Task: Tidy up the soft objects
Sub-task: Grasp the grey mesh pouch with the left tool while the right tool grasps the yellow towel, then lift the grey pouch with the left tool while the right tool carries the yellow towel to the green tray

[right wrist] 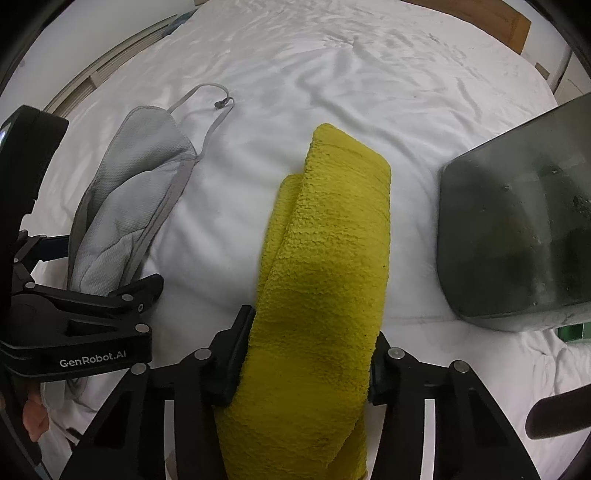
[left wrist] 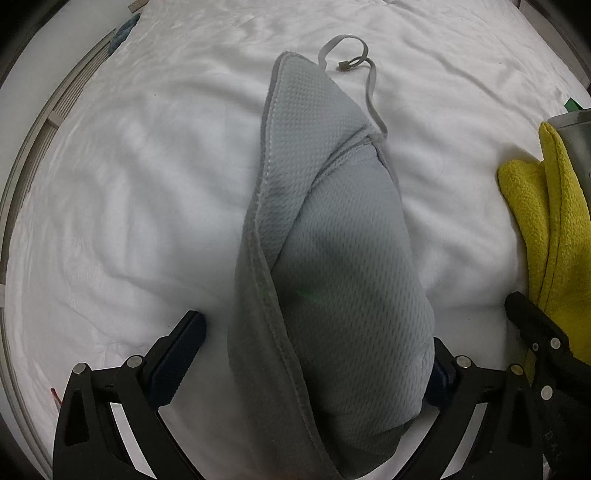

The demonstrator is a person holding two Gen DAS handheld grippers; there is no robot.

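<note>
A grey mesh cloth (left wrist: pixel 325 236) with a thin strap (left wrist: pixel 365 70) lies lengthwise on the white bed (left wrist: pixel 129 166). My left gripper (left wrist: pixel 314 350) has its jaws wide apart on either side of the cloth's near end. In the right wrist view the grey cloth (right wrist: pixel 125 206) is at the left, with the left gripper (right wrist: pixel 85 314) beside it. My right gripper (right wrist: pixel 303 354) is shut on a folded yellow towel (right wrist: pixel 328 251), which stretches forward over the bed. The yellow towel (left wrist: pixel 546 229) also shows at the right edge of the left wrist view.
A dark translucent bin (right wrist: pixel 517 229) stands on the bed (right wrist: pixel 332 74) to the right of the yellow towel. A wooden headboard (right wrist: pixel 513 22) is at the far right. Slatted floor edge (left wrist: pixel 55 110) runs along the bed's left side.
</note>
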